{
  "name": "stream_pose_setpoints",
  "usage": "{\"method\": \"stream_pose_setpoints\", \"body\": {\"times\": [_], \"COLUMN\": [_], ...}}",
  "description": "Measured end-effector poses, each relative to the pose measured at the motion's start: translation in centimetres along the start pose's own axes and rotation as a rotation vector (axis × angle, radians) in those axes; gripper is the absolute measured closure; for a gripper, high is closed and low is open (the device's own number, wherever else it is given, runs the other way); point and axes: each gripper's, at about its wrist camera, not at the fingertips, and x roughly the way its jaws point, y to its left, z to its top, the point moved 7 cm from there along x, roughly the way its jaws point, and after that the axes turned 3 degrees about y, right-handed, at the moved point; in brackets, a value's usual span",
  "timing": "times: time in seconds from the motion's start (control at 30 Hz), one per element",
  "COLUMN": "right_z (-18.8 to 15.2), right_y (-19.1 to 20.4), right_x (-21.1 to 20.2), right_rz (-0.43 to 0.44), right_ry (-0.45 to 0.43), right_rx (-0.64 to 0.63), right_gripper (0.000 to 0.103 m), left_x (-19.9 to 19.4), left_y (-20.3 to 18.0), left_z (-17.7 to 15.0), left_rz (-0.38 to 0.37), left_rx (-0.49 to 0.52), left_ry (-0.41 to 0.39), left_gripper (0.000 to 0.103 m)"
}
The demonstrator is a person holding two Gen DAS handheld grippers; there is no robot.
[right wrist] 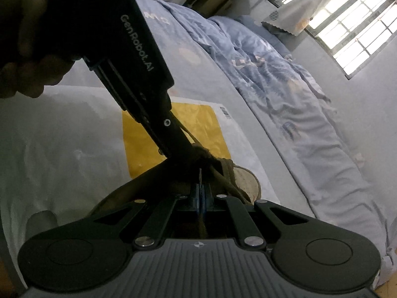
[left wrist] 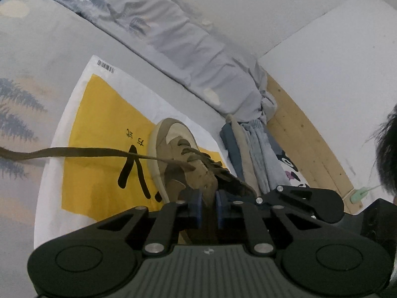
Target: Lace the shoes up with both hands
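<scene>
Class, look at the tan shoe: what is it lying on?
The shoe lies on a white bag with a yellow panel bearing black characters. Part of the print is hidden under the shoe.

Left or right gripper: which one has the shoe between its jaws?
The left gripper: the brown shoe's upper sits between its jaws. The right gripper's jaws are shut together.
</scene>
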Motion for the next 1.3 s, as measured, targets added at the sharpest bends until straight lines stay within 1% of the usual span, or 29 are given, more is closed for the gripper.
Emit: {"method": "stream_pose_setpoints", "body": {"times": [0.2, 0.4, 0.7, 0.77, 0.87, 0.93, 1.0, 1.03, 1.13, 1.2, 1.3], "right_z": [0.5, 0.7, 1.0, 1.1, 1.2, 1.2, 1.2, 1.2, 1.3, 1.4, 1.2], "right_y": [-0.4, 0.3, 0.3, 0.4, 0.3, 0.3, 0.3, 0.4, 0.5, 0.5, 0.5], "right_x": [0.5, -0.2, 0.4, 0.6, 0.8, 0.9, 1.0, 1.0, 1.1, 1.2, 1.1], "right_rz": [-0.003, -0.002, -0.013, -0.019, -0.024, -0.025, -0.025, -0.025, -0.027, -0.023, -0.033], "right_ry": [-0.011, -0.033, -0.039, -0.039, -0.043, -0.042, -0.04, -0.039, -0.041, -0.044, -0.045], "right_rx": [-0.001, -0.012, -0.015, -0.021, -0.03, -0.038, -0.041, -0.046, -0.056, -0.048, -0.049], "right_gripper": [0.102, 0.102, 0.102, 0.102, 0.102, 0.102, 0.102, 0.102, 0.102, 0.102, 0.102], "left_x": [-0.1, -0.3, -0.2, -0.2, -0.6, -1.3, -1.6, -1.7, -1.5, -1.5, -1.9], "left_y": [-0.1, -0.2, -0.1, 0.1, 0.5, 1.2, 1.7, 1.8, 1.7, 1.8, 2.1], "left_z": [0.0, -0.1, 0.0, 0.0, 0.3, 0.7, 1.0, 1.1, 1.0, 0.9, 1.1], "left_rz": [0.005, 0.008, 0.004, 0.0, -0.018, -0.022, -0.036, -0.039, -0.02, -0.014, 0.009], "left_rx": [-0.004, -0.002, -0.012, -0.025, -0.072, -0.127, -0.167, -0.176, -0.161, -0.172, -0.179], "left_ry": [0.001, 0.001, 0.002, 0.0, -0.022, -0.072, -0.095, -0.102, -0.088, -0.084, -0.101], "left_gripper": [0.093, 0.093, 0.093, 0.091, 0.091, 0.091, 0.091, 0.091, 0.091, 0.091, 0.091]}}
